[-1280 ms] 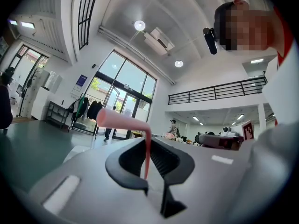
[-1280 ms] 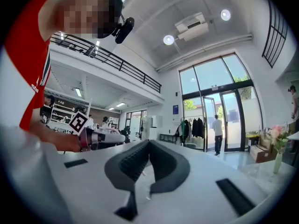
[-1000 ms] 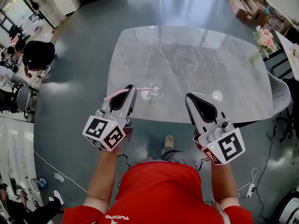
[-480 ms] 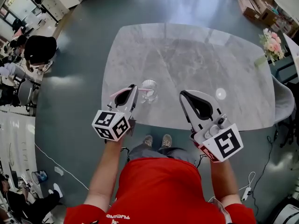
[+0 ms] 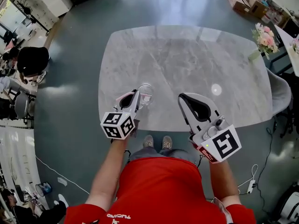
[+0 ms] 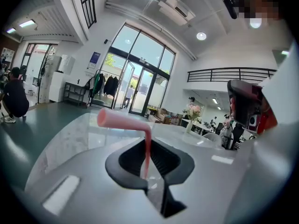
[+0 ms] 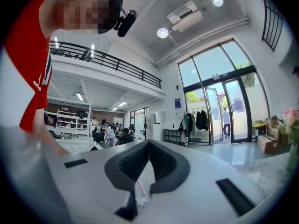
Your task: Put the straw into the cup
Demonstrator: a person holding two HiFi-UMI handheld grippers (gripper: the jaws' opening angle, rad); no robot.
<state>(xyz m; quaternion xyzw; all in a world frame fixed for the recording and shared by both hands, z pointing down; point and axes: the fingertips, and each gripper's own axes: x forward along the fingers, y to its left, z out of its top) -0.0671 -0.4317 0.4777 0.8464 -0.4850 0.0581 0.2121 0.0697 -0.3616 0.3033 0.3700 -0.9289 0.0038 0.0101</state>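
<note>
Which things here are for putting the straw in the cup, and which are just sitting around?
For the job:
- pink straw, held by the left gripper
- clear cup on the table

Just lying about:
- flowers off to the side
- cardboard boxes on the floor
- right gripper, holding nothing

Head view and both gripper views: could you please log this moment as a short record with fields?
Left gripper: shut on pink straw, bent end above the jaws
Right gripper: jaws together, empty
Cup: clear, on table, beside left gripper's tips
Straw in cup: cannot tell
</note>
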